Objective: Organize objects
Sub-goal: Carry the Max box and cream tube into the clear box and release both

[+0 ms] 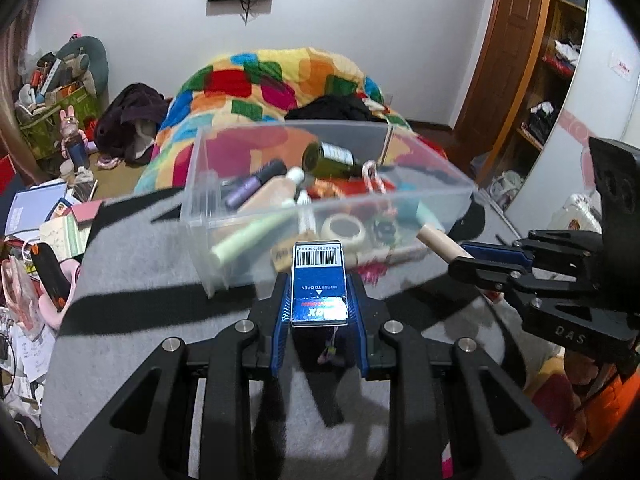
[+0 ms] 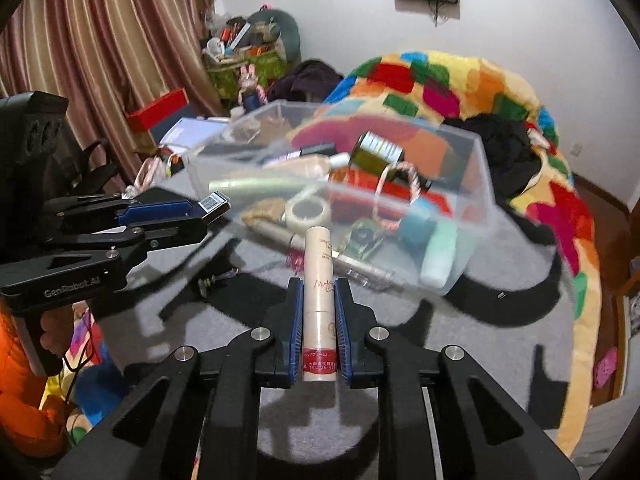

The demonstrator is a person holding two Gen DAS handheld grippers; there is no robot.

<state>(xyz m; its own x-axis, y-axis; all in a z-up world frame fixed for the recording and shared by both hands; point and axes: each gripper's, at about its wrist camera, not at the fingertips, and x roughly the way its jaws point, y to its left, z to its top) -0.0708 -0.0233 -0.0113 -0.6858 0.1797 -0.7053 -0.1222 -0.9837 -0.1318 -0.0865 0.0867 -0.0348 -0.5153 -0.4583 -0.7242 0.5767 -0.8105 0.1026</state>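
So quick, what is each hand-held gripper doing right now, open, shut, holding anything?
Left hand-held gripper: shut on a small blue box.
Right hand-held gripper: shut on a cream tube.

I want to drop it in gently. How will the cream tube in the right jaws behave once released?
The cream tube is round and smooth, so it would probably roll or slide between things in the clear bin. It looks rigid and light, so it is unlikely to bend or break.

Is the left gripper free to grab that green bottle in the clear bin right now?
Probably not: the left gripper is already shut on a blue box. The green bottle lies uncovered atop the clear bin's contents.
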